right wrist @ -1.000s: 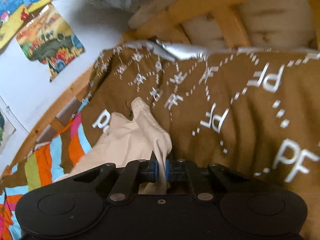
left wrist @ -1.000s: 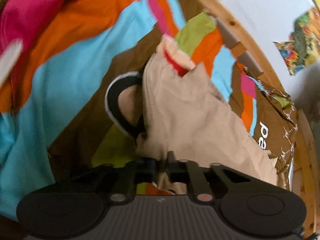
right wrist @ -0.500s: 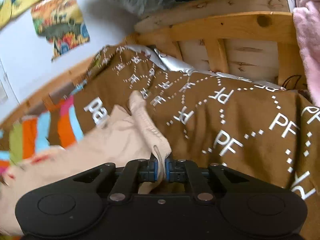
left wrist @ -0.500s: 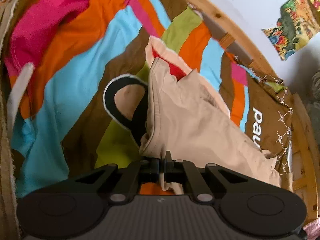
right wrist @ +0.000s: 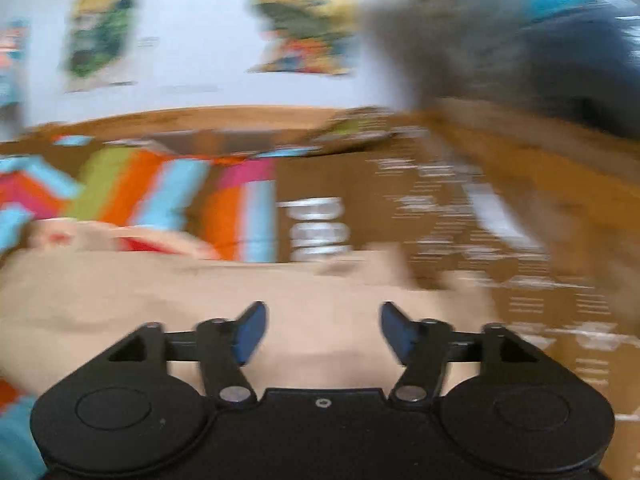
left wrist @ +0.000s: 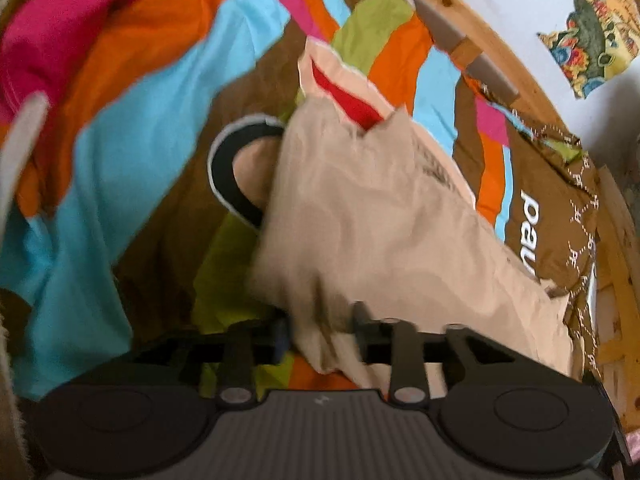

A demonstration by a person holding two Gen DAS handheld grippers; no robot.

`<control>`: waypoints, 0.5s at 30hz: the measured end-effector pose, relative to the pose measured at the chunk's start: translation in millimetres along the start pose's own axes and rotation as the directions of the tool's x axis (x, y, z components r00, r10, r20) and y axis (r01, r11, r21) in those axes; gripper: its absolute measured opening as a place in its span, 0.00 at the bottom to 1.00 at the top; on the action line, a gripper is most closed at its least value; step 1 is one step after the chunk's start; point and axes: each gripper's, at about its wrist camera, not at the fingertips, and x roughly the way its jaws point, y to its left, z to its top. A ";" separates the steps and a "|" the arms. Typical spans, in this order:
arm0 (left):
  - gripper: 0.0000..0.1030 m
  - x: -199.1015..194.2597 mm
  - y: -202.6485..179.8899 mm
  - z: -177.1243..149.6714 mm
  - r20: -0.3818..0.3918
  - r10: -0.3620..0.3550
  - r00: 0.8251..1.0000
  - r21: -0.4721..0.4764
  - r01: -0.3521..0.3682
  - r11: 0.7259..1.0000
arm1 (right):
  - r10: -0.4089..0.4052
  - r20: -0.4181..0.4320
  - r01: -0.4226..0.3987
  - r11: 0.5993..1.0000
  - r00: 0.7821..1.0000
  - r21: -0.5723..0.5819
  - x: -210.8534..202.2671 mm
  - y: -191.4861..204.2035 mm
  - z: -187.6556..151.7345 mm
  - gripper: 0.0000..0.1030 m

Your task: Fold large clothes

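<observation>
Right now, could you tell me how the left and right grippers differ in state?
The left gripper is partly open with the beige garment bunched between its fingers; the right gripper is spread wider with nothing between its fingers, the garment lying beyond them. Both are black and point at the beige garment.

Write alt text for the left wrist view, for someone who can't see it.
The left gripper is open, its fingers apart on either side of a fold of a beige garment lying on a striped bedspread of blue, orange, pink, green and brown. A black collar and a red patch show at the garment's far end.
</observation>
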 end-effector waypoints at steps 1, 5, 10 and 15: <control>0.42 3.0 -0.1 -2.0 -0.008 0.001 1.000 0.003 -0.001 1.000 | 0.059 0.002 -0.059 0.998 0.998 -0.008 8.5 14.3 1.3 0.69; 0.54 12.5 -2.4 -8.1 -0.012 0.013 1.000 0.030 -0.013 0.999 | 0.115 -0.033 -0.119 0.978 0.993 -0.170 38.7 68.9 0.8 0.73; 0.55 15.6 0.6 -7.2 -0.011 -0.009 1.000 0.006 0.009 1.000 | 0.044 -0.093 -0.069 0.955 0.995 -0.288 53.3 85.9 -25.9 0.76; 0.37 18.0 1.3 -5.7 0.018 -0.023 1.000 -0.010 0.023 1.000 | 0.044 -0.105 -0.071 0.960 0.994 -0.272 56.7 85.4 -56.3 0.76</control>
